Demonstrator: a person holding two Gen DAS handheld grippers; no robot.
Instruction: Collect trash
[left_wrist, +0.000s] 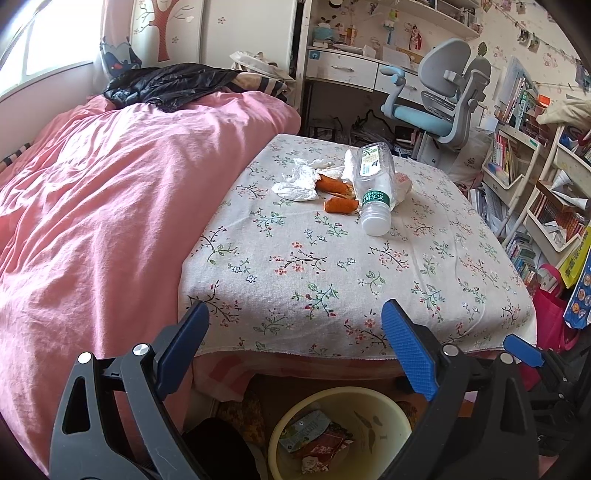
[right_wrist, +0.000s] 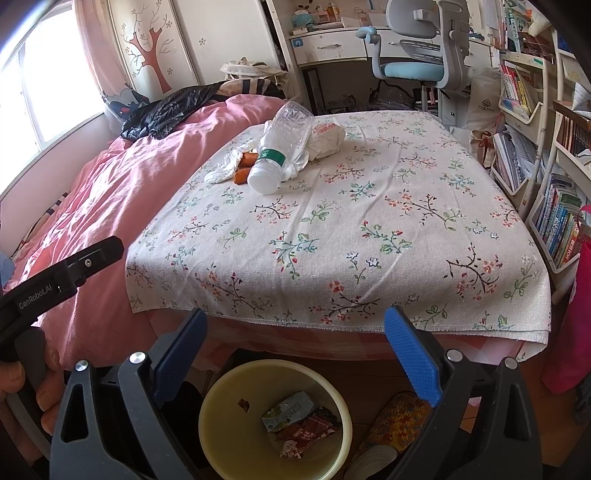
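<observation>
A clear plastic bottle (left_wrist: 373, 184) (right_wrist: 282, 142) with a green label lies on the floral tablecloth (left_wrist: 332, 266) (right_wrist: 332, 229), far side. Beside it lie two orange food scraps (left_wrist: 340, 205) (right_wrist: 243, 168), crumpled white tissues (left_wrist: 297, 181) (right_wrist: 225, 168) and a white wrapper (right_wrist: 325, 140). A yellow bin (left_wrist: 391, 410) (right_wrist: 221, 402) holding a few wrappers stands on the floor below the table's near edge. My left gripper (left_wrist: 295, 336) and right gripper (right_wrist: 295, 343) are both open and empty, hovering above the bin, well short of the trash.
A pink bed (left_wrist: 110, 206) with a black jacket (left_wrist: 173, 83) borders the table on the left. A desk chair (left_wrist: 439, 99) and bookshelves (right_wrist: 532, 155) stand at back and right. A knitted slipper (right_wrist: 397, 421) lies beside the bin. A hand (right_wrist: 26, 391) holds the other gripper at left.
</observation>
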